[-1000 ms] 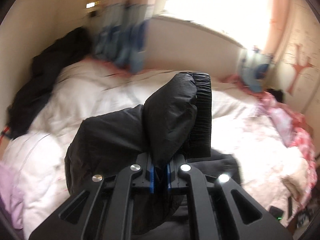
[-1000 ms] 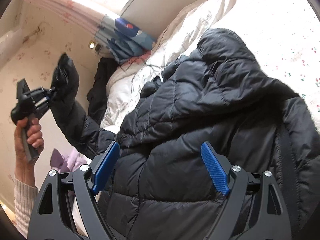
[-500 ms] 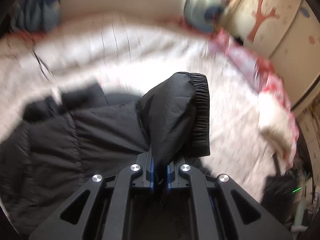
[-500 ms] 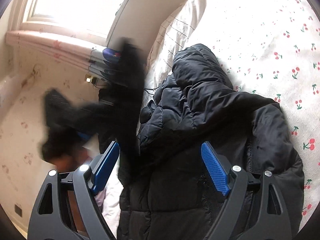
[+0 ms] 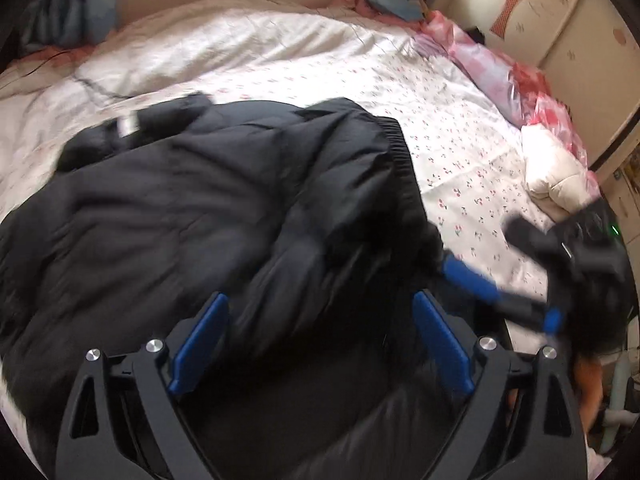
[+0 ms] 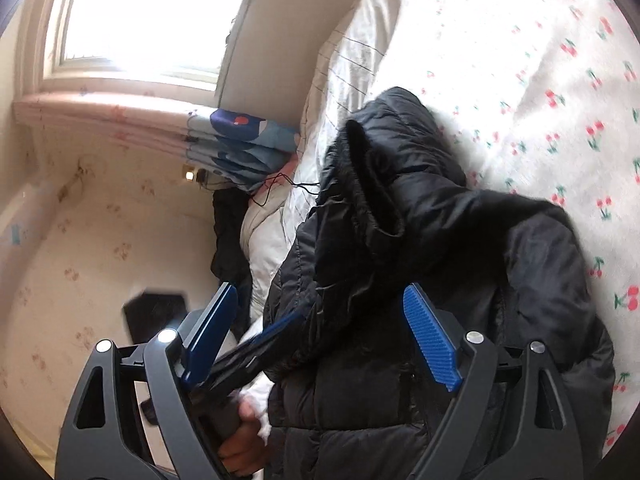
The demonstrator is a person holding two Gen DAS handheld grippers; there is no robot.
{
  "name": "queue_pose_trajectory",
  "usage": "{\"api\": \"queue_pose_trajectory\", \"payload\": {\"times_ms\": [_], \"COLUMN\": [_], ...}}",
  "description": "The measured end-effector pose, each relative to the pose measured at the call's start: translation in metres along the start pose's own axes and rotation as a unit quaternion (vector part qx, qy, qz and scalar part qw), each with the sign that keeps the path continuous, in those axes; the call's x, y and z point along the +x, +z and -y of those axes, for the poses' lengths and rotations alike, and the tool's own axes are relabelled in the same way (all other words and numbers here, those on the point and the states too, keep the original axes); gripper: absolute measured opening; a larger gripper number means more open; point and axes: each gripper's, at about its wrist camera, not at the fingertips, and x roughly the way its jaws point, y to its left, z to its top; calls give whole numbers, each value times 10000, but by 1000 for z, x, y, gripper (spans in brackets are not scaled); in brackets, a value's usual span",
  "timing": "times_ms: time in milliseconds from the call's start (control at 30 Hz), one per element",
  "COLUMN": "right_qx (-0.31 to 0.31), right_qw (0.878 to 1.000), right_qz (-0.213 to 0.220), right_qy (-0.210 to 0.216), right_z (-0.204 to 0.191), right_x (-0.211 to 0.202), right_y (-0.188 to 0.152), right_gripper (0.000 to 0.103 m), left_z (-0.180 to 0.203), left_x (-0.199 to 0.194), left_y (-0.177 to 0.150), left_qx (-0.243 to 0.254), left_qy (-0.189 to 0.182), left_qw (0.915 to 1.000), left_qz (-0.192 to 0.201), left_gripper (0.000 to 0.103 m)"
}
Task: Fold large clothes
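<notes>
A black puffer jacket lies on the cherry-print bed sheet. One sleeve with an elastic cuff lies folded across its body. My left gripper is open just above the jacket, with nothing between its blue pads. In the right wrist view the jacket fills the middle and my right gripper is open over it. The left gripper's blue finger shows at the lower left there. The right gripper shows blurred at the jacket's right edge in the left wrist view.
A white quilt lies at the bed's far side below the headboard. Pink bedding and a cream pillow line the right edge. Blue curtains hang by the window, and dark clothes sit near the wall.
My left gripper swung the sleeve over the jacket, lowered it and opened, leaving the sleeve lying on the body. The right gripper stayed open and shifted closer to the jacket.
</notes>
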Motion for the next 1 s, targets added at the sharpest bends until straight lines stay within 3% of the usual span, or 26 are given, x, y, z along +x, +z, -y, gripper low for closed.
{"api": "queue_pose_trajectory", "payload": {"times_ms": [167,300,367,400,433,467,533,600,667,800,867,900,967,1000], "right_qx": [-1175,-1870,-2393,-2780,-3008,-3196,-3597,-3682,-3605,-3231,-3154,-3115,-3051,-3041], "right_qw": [9899,9617,9426,9272,9200,9158,9041,9025,9025,8924,8947,8999,9072,9094], "right_qz": [190,-399,-624,-674,-664,-622,-307,-36,-37,-1071,-1319,-1337,-1356,-1368], "right_qy": [-768,-1963,-2245,-2417,-2422,-2352,-2288,-2235,-2356,-2964,-2874,-2745,-2560,-2485], "right_z": [-34,-37,-43,-54,-63,-72,-99,-112,-103,-37,-29,-30,-34,-36], "right_x": [9,65,86,95,96,94,81,66,64,111,114,107,83,63], "right_y": [23,44,41,39,39,38,41,48,55,60,58,59,60,57], "right_gripper": [82,81,52,24,11,8,8,8,8,11,17,21,44,62], "left_z": [-65,-138,-172,-186,-197,-206,-211,-218,-227,-243,-245,-245,-243,-241], "left_x": [-82,-129,-143,-150,-155,-160,-162,-163,-157,-135,-126,-127,-135,-140], "left_y": [-55,-85,-97,-105,-111,-119,-130,-144,-159,-182,-194,-201,-217,-224], "left_qx": [-670,-1360,-1885,-2124,-2295,-2393,-2418,-2434,-2523,-2724,-2791,-2781,-2771,-2778], "left_qy": [138,677,674,664,649,627,706,781,756,751,814,839,745,657], "left_qw": [9951,9822,9717,9658,9612,9582,9565,9567,9566,9563,9556,9561,9575,9581], "left_qz": [710,1100,1256,1329,1386,1440,1469,1395,1245,746,476,385,289,253], "left_gripper": [94,95,95,95,95,95,95,95,95,95,95,95,95,95]}}
